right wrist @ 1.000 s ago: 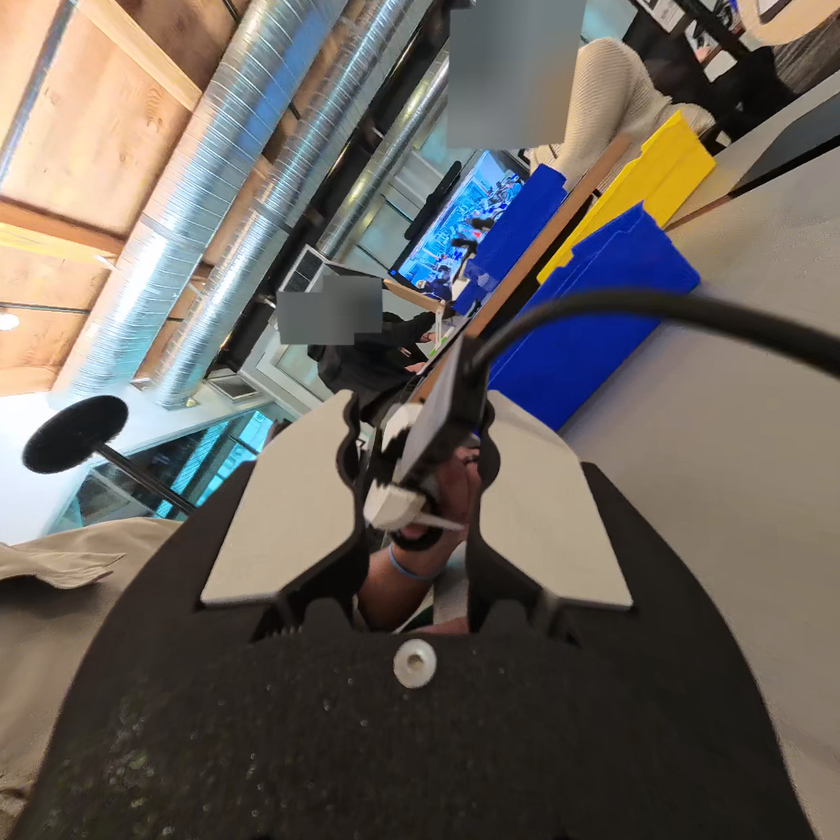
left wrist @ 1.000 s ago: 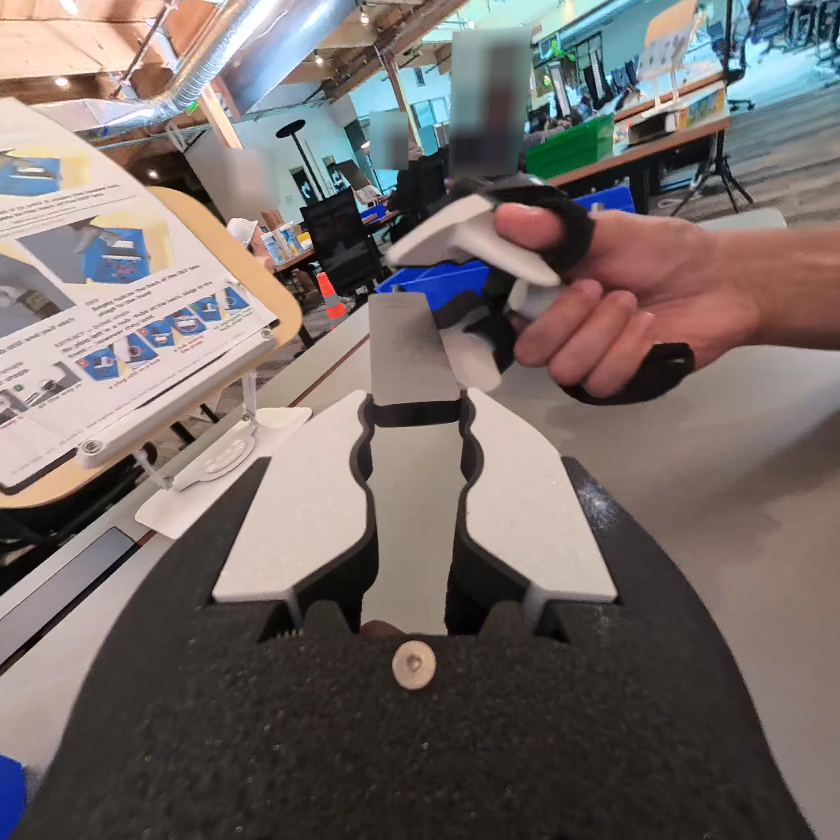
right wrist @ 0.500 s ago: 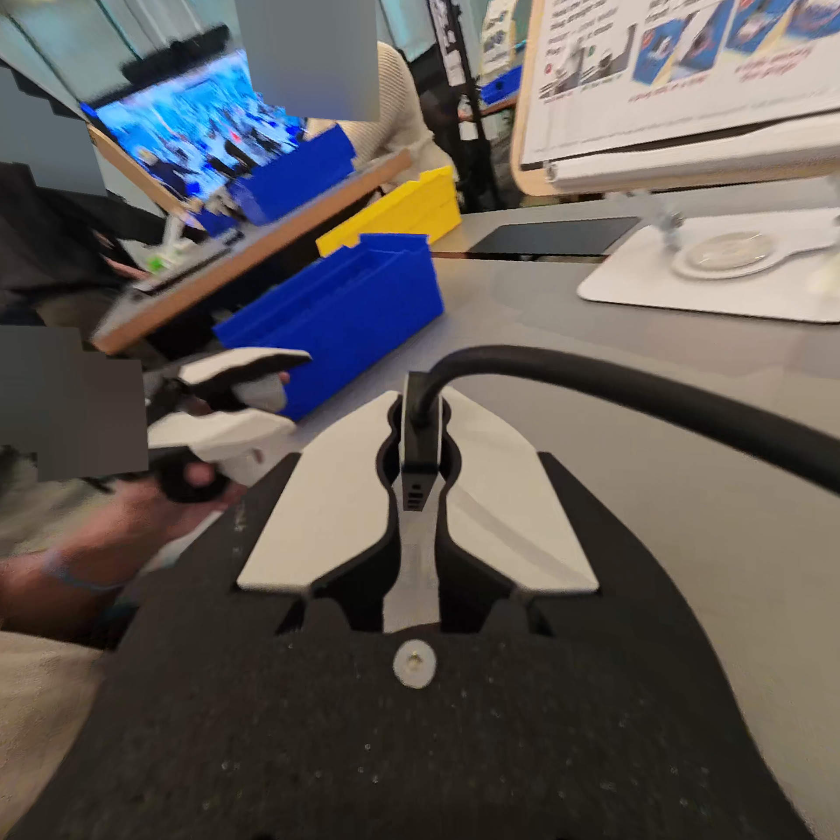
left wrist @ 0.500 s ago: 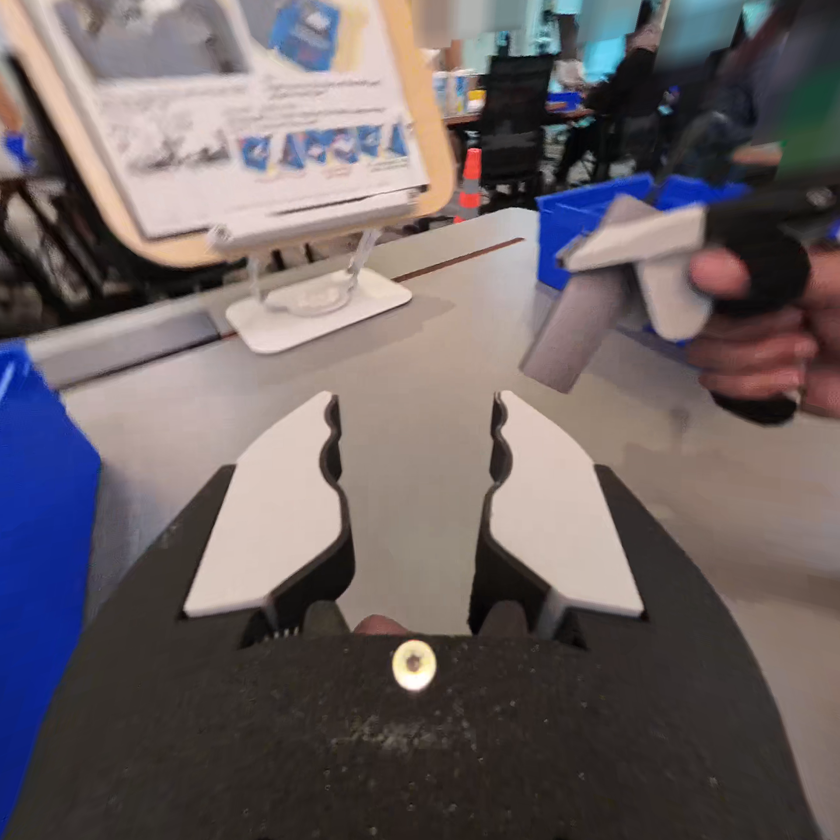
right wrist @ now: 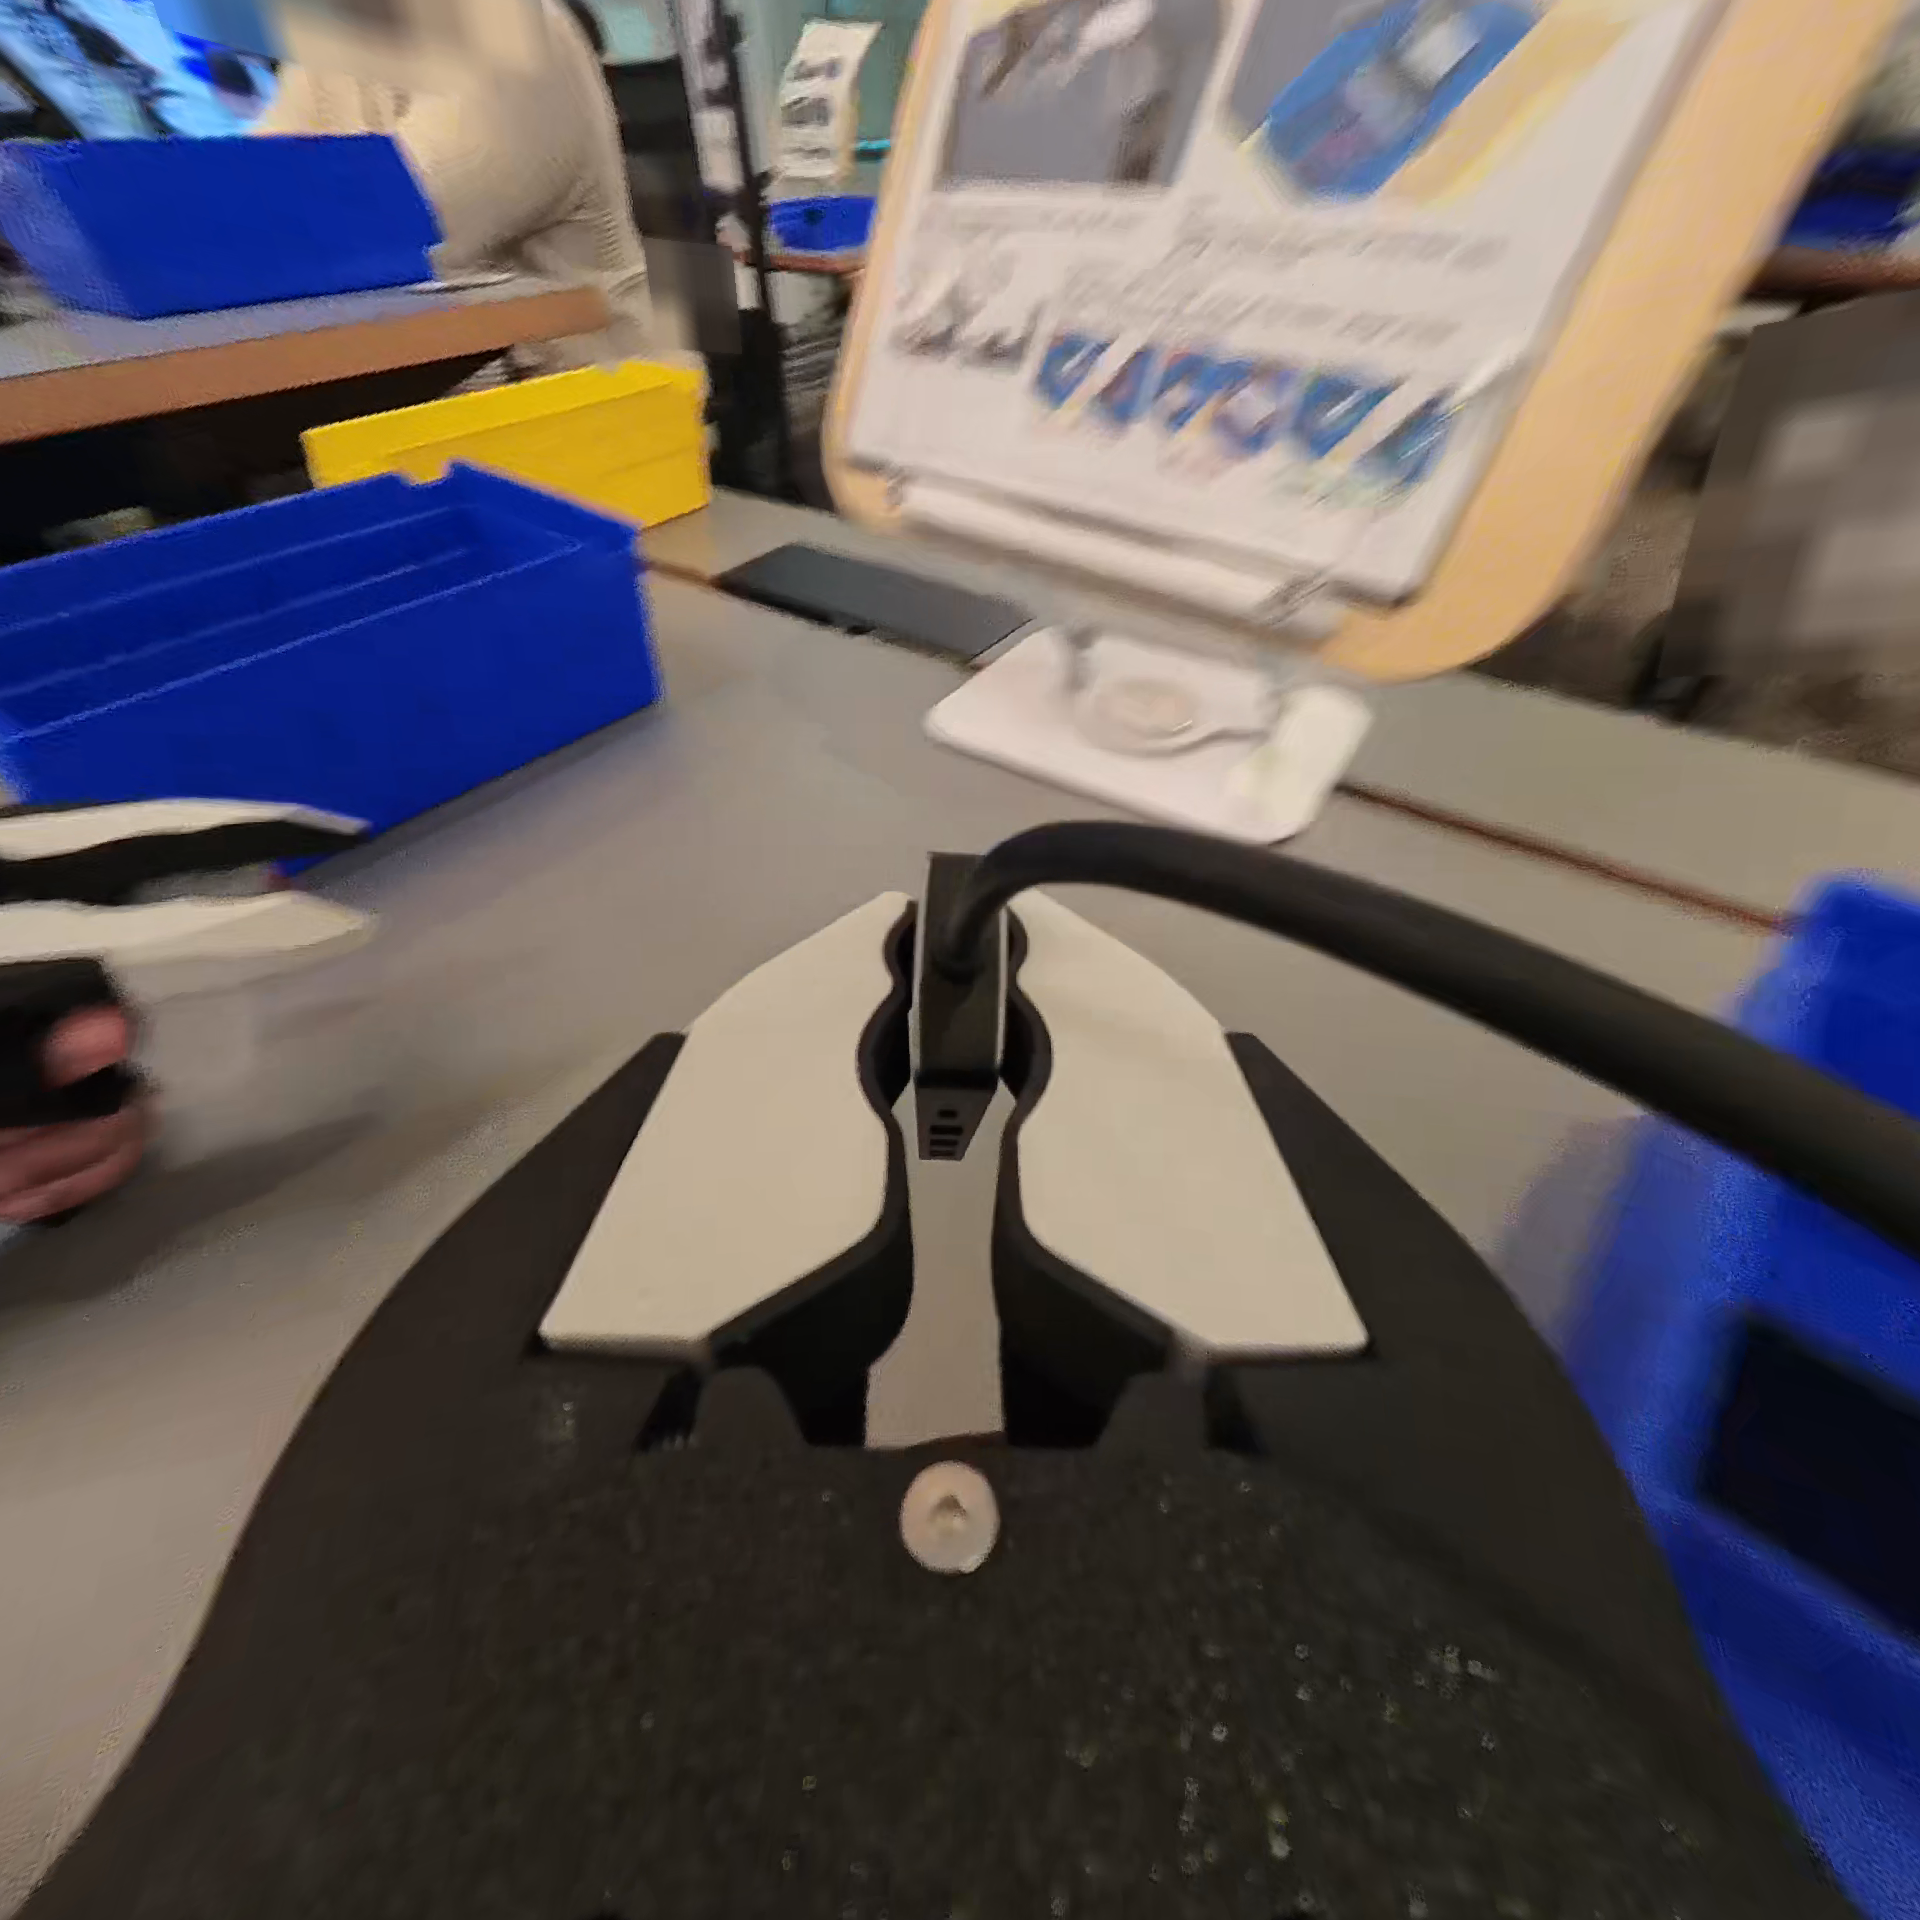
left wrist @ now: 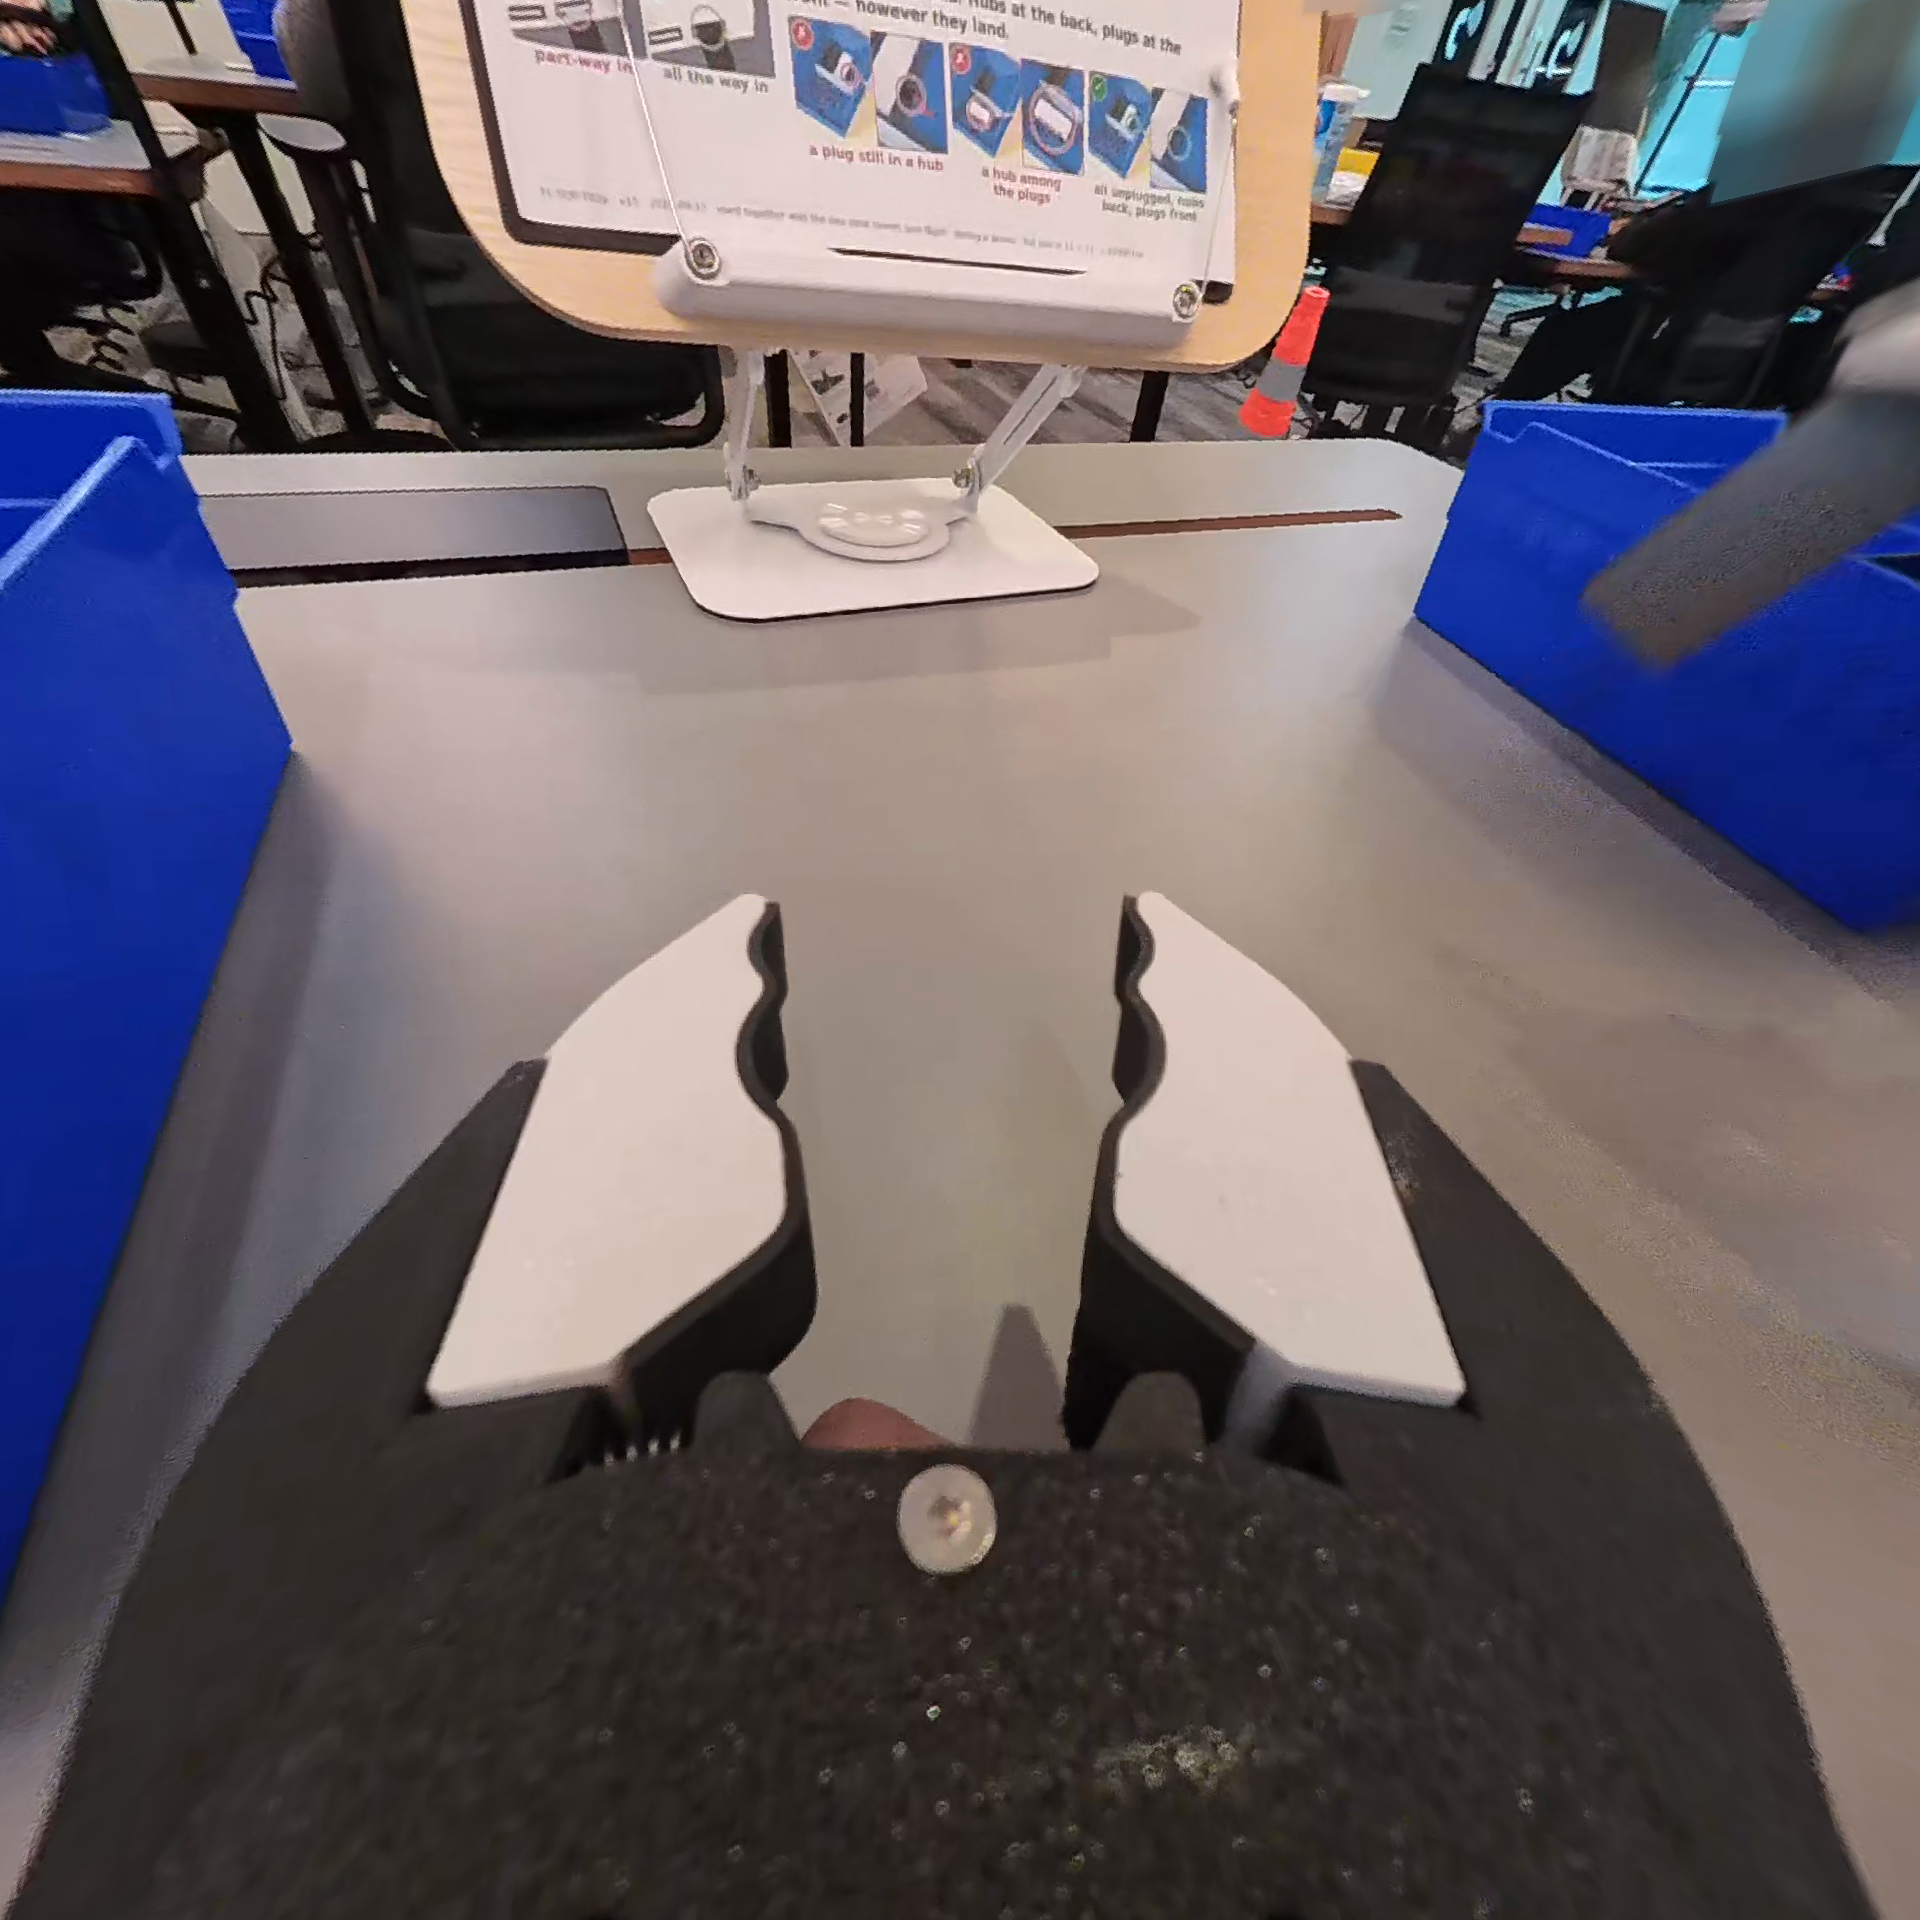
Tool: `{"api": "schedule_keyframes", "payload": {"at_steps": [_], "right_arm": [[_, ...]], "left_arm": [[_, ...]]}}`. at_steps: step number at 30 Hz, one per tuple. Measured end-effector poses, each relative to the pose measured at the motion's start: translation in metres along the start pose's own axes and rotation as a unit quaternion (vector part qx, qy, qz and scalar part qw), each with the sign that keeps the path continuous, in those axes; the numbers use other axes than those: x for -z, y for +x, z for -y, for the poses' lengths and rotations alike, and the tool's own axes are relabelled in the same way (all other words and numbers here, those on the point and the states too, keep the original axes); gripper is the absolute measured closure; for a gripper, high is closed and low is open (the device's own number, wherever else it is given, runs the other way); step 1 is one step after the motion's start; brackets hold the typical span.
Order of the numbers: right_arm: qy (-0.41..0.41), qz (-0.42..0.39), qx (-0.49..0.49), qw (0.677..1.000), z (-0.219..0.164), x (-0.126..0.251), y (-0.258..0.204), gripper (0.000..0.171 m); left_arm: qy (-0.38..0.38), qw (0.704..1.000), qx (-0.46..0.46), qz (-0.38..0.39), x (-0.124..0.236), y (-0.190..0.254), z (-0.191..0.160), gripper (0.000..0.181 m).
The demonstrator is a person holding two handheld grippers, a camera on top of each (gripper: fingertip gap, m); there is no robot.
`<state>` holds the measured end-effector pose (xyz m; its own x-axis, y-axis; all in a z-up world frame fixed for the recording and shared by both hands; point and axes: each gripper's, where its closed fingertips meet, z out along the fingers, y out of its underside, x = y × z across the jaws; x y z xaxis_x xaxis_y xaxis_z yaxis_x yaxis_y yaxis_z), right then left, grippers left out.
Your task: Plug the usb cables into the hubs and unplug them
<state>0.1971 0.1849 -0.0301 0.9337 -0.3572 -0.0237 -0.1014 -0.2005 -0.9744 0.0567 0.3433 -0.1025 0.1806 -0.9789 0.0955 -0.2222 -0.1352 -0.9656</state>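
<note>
Over the bare grey worktop (left wrist: 935,748), between two blue plastic bins, the left claw (left wrist: 948,914) hangs with its white fingers spread wide and nothing between them. To its right the right claw (right wrist: 954,914) is clenched on a slim, grey, slab-shaped USB hub (right wrist: 940,1299), which lies lengthwise between the white fingers, its black end cap (right wrist: 954,1039) pinched near the tips. From that cap a thick black cable (right wrist: 1455,966) arcs away to the right, above the worktop.

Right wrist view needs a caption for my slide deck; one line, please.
Right gripper shut on a black hub, its cable arcing right over the grey table between blue bins.
</note>
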Motion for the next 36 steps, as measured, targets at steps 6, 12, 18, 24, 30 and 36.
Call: {"api": "schedule_keyframes", "payload": {"at_steps": [6, 12, 18, 24, 30, 36], "right_arm": [[-0.167, -0.1, 0.086, 0.977, 0.038, 0.025, 0.174, 0.159], [-0.427, -0.06, 0.075, 0.899, -0.038, 0.026, 0.277, 0.159], [-0.683, 0.027, 0.203, 0.702, -0.109, 0.055, 0.292, 0.159], [-0.743, 0.066, 0.248, 0.618, -0.139, 0.05, 0.288, 0.159], [-0.715, 0.076, 0.221, 0.659, -0.142, 0.046, 0.284, 0.137], [-0.501, -0.051, 0.234, 0.832, -0.044, 0.036, 0.265, 0.132]], "left_arm": [[-0.019, 1.0, 0.004, -0.018, -0.001, 0.0, -0.004, 0.123], [-0.038, 0.999, -0.004, -0.03, -0.001, 0.003, -0.009, 0.124], [-0.05, 0.998, -0.016, -0.036, -0.002, 0.005, -0.013, 0.125], [-0.057, 0.997, -0.02, -0.041, -0.002, 0.006, -0.015, 0.125], [-0.061, 0.997, -0.011, -0.048, -0.003, 0.006, -0.016, 0.124], [-0.039, 0.999, -0.012, -0.026, -0.002, -0.001, -0.01, 0.126]]}}
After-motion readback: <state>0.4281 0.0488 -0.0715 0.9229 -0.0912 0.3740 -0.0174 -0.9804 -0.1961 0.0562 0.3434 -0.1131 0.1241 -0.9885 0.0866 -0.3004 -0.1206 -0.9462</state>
